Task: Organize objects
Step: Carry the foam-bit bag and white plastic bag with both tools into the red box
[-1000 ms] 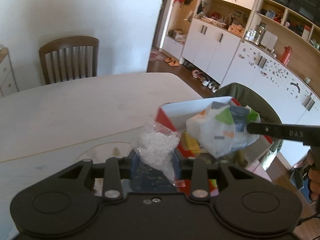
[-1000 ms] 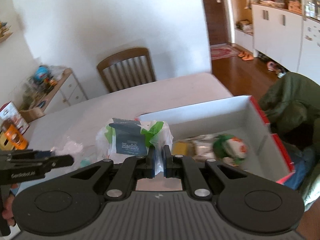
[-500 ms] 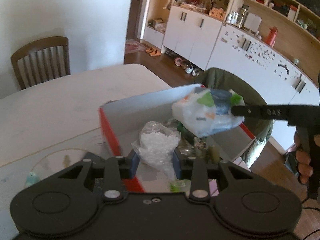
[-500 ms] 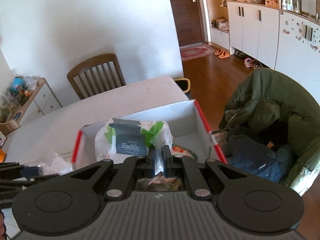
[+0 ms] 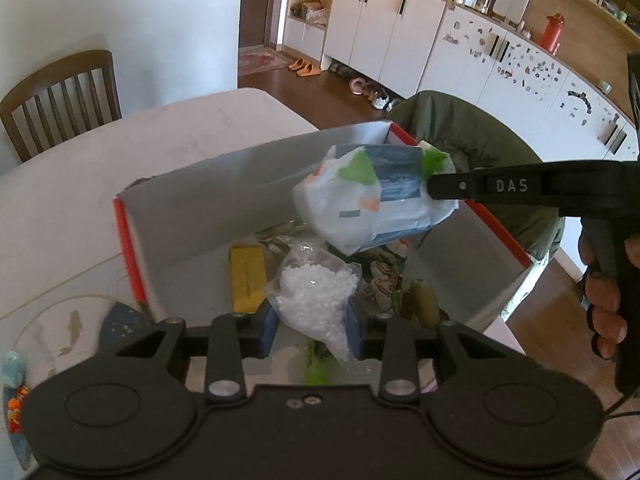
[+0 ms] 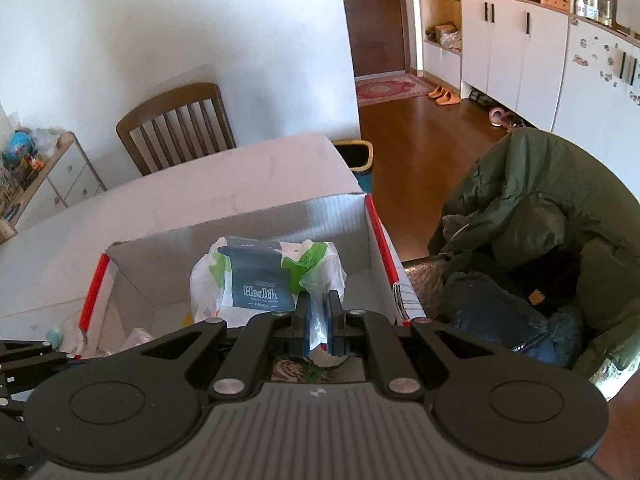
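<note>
box (image 5: 208,200) floor half hidden by tissue pack (image 5: 376,204) and pellet bag (image 5: 316,300); items beneath unclear | green smear (image 5: 316,368) blurred

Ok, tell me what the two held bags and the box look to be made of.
Pellet bag: thin clear glossy plastic film, white beads visible through it. Tissue pack: soft printed plastic wrap, crinkled, labelled "Paper". Box: likely matte grey cardboard with red outer edges.

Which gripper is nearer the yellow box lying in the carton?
Left. The left gripper, shut on the bag of white pellets, hangs just beside the yellow box; the right gripper holds the tissue pack higher, further across the carton.
</note>
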`<state>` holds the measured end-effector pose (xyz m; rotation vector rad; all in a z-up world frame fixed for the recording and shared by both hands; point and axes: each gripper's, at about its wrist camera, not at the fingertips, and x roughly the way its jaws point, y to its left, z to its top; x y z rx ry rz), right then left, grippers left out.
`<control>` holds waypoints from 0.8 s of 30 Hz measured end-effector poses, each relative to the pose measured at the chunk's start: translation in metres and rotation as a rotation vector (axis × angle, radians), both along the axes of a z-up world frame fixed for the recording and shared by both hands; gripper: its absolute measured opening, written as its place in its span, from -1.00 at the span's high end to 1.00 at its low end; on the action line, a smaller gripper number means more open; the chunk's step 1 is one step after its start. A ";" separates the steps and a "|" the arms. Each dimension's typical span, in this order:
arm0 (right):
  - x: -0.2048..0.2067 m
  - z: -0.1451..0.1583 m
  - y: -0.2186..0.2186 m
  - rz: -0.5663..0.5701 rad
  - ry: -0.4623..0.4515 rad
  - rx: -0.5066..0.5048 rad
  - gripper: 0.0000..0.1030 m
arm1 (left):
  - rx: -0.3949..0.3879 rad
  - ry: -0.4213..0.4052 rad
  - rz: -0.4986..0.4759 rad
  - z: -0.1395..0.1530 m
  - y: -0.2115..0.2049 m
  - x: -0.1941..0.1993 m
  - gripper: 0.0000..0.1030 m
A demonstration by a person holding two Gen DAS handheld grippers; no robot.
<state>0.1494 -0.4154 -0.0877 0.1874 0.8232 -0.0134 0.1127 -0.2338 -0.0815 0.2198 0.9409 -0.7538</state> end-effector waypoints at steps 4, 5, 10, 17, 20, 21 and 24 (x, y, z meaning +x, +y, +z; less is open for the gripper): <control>0.009 -0.007 -0.001 0.026 0.014 -0.018 0.87 | 0.013 0.021 -0.011 -0.007 -0.012 0.003 0.35; 0.011 -0.009 -0.001 0.029 0.019 -0.022 0.87 | 0.013 0.031 -0.015 -0.008 -0.014 0.003 0.35; 0.015 -0.016 -0.001 0.053 0.043 -0.026 0.87 | 0.027 0.061 -0.054 -0.016 -0.028 0.003 0.35; 0.010 -0.023 0.000 0.075 0.058 -0.020 0.85 | 0.060 0.109 -0.077 -0.029 -0.041 0.005 0.34; 0.007 -0.024 -0.002 0.082 0.066 -0.013 0.85 | 0.069 0.133 -0.074 -0.033 -0.041 0.006 0.34; 0.006 -0.025 -0.002 0.085 0.068 -0.014 0.85 | 0.071 0.146 -0.074 -0.035 -0.041 0.007 0.34; 0.003 -0.025 -0.004 0.092 0.078 -0.012 0.84 | 0.081 0.170 -0.070 -0.039 -0.044 0.009 0.34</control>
